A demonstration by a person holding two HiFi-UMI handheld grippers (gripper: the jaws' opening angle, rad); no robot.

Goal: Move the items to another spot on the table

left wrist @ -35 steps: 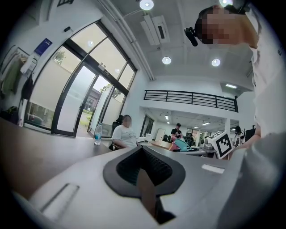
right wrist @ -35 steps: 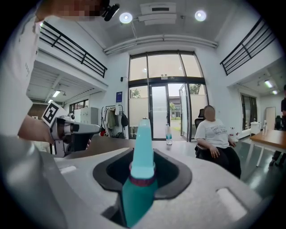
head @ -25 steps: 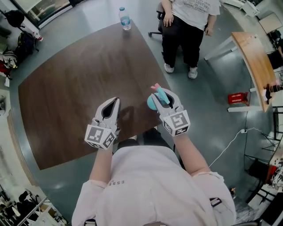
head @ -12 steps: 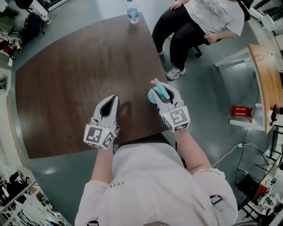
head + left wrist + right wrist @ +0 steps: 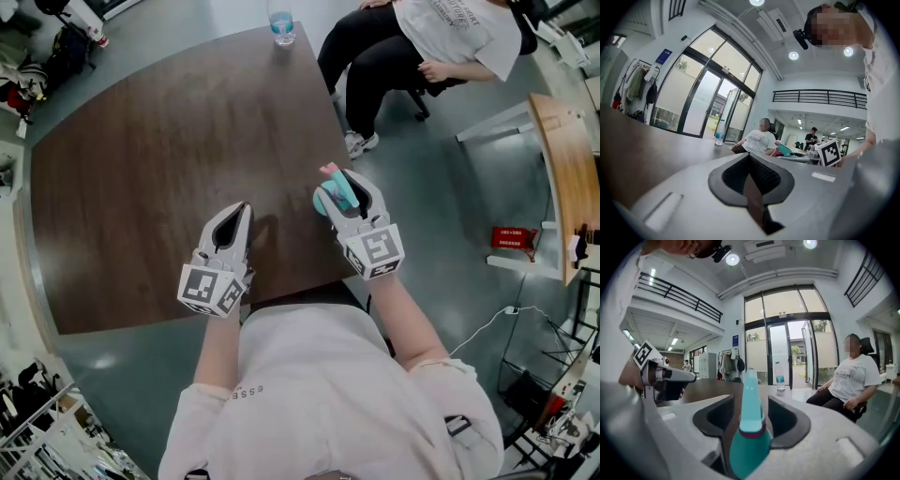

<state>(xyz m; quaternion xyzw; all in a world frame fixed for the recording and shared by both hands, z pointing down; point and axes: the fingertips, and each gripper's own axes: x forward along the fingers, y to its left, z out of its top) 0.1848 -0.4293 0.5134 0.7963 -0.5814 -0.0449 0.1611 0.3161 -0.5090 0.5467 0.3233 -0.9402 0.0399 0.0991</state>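
Head view: my two tongs sit side by side over the dark brown tabletop (image 5: 159,159), low in the middle of the frame, both pointing toward the top of the picture. The right tongs (image 5: 347,192) lie close to the tabletop's right edge, and the teal item (image 5: 330,195) stands between their two halves, its pink tip (image 5: 328,170) poking out past them toward the top of the frame. The left tongs (image 5: 230,234) are well apart from it, further left.

In the right gripper view the teal item (image 5: 749,427) rises upright in the middle of my right tongs (image 5: 749,404), a dark red band round its wider lower part. I have just been opening these tongs: a gap shows on each side between the black pads (image 5: 715,420) and the item, so nothing presses on it. I cannot tell whether its base rests on the tabletop.

In the left gripper view my left tongs (image 5: 750,161) are closed tip to tip, with only a thin sliver of brown showing behind the tips and nothing between them.

A water bottle (image 5: 280,23) stands at the tabletop's far corner, at the top of the head view. A seated person (image 5: 422,37) is at the upper right, just off the tabletop.
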